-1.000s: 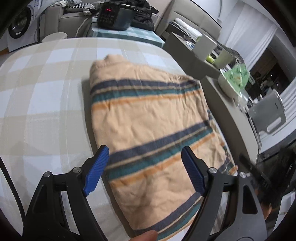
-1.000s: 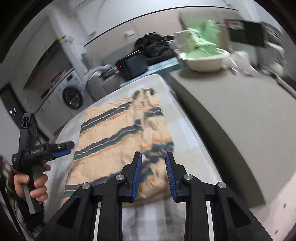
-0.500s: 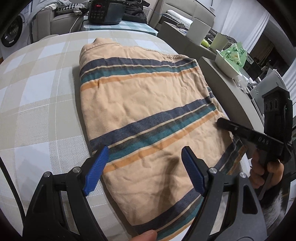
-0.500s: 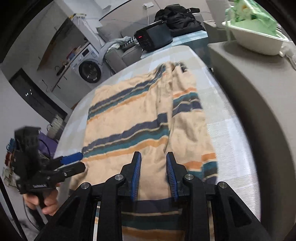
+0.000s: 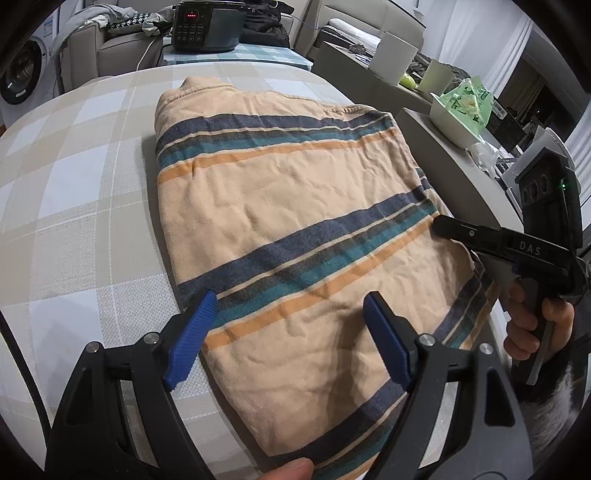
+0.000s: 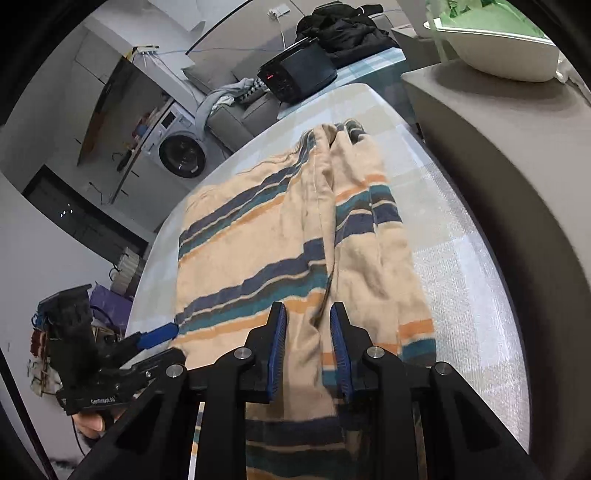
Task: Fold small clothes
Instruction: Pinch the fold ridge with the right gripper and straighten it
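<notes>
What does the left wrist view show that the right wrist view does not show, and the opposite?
Only the left wrist view: the left tool from behind, wide open over the striped garment, and a white cup on the grey counter.

Only the right wrist view: the right tool, which has just been narrowing over a raised fold with no clear pinch, and the garment's bunched right edge.

Both: the garment, checked tablecloth, black appliance, washing machine, white bowl, and each other's tool.

Left of the garment my surface lies bare, so I can pass there. On the right a grey counter crowds the edge, leaving a narrow strip.
</notes>
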The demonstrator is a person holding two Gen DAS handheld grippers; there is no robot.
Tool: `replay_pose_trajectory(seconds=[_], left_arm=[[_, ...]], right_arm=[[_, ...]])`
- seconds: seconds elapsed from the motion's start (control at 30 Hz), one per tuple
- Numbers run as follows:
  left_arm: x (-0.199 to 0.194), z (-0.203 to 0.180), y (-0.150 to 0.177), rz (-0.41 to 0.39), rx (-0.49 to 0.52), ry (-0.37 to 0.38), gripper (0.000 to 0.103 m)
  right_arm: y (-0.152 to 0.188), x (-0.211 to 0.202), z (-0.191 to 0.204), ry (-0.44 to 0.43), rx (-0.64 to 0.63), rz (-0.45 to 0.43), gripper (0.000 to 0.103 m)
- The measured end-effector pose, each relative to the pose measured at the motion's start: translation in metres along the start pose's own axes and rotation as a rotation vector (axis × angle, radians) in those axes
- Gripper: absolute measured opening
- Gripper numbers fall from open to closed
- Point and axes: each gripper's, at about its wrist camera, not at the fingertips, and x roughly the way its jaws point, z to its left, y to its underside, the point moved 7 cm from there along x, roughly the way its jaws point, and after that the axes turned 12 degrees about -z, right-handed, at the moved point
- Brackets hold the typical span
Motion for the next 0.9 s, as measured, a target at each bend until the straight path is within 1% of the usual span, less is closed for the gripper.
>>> replay_pose_trajectory(seconds=[0.03, 0.1, 0.13, 0.2, 0.33, 0.4, 0.47, 0.5, 0.57, 0.6, 0.67, 0.73, 0.77, 0.83, 0.9], left_arm=[[0.0, 0.0, 0.0, 0.0, 0.0, 0.0, 0.08], [0.0, 0.001, 0.0, 0.0, -0.001, -0.001, 0.08], [0.0, 0.001, 0.0, -0.001, -0.004, 0.0, 0.08], [0.0, 0.002, 0.0, 0.001, -0.015, 0.002, 0.08], [-0.004, 0.002, -0.002, -0.002, -0.027, 0.013, 0.08], [-0.007, -0.001, -0.003, -0.008, -0.017, 0.021, 0.08], [-0.006, -0.002, -0.002, -0.005, -0.006, 0.021, 0.08], [-0.003, -0.002, -0.001, -0.001, -0.003, 0.013, 0.08], [-0.001, 0.0, 0.002, 0.006, -0.003, 0.001, 0.08], [-0.002, 0.0, 0.003, 0.003, 0.0, -0.005, 0.08], [-0.004, -0.001, 0.003, 0.002, 0.003, -0.002, 0.08], [-0.006, 0.001, 0.004, 0.002, -0.003, 0.001, 0.08], [-0.006, 0.002, 0.004, 0.001, -0.012, 0.006, 0.08], [-0.004, 0.005, 0.003, 0.002, -0.022, 0.006, 0.08], [-0.002, 0.005, 0.002, 0.001, -0.017, 0.003, 0.08]], right_arm=[[-0.001, 0.002, 0.0, 0.001, 0.002, -0.003, 0.018], [-0.004, 0.007, -0.003, -0.009, 0.043, -0.009, 0.006], [-0.005, 0.008, -0.004, -0.003, 0.052, -0.016, 0.005], [-0.007, 0.005, -0.002, 0.011, 0.041, -0.037, 0.004], [-0.018, -0.026, 0.015, 0.026, -0.052, -0.136, 0.003], [-0.022, -0.033, 0.019, 0.068, -0.108, -0.153, 0.003], [-0.019, -0.026, 0.014, 0.14, -0.158, -0.124, 0.003], [-0.014, -0.017, 0.009, 0.165, -0.165, -0.088, 0.004], [-0.008, -0.005, 0.001, 0.19, -0.162, -0.032, 0.004], [-0.007, -0.008, 0.002, 0.176, -0.15, -0.031, 0.008], [-0.007, -0.022, 0.001, 0.139, -0.135, -0.028, 0.012], [0.0, -0.04, 0.002, 0.107, -0.148, -0.029, 0.016], [0.004, -0.047, 0.001, 0.09, -0.151, -0.019, 0.021], [0.015, -0.05, -0.002, 0.075, -0.169, 0.019, 0.021], [0.023, -0.046, -0.005, 0.085, -0.197, 0.052, 0.021]])
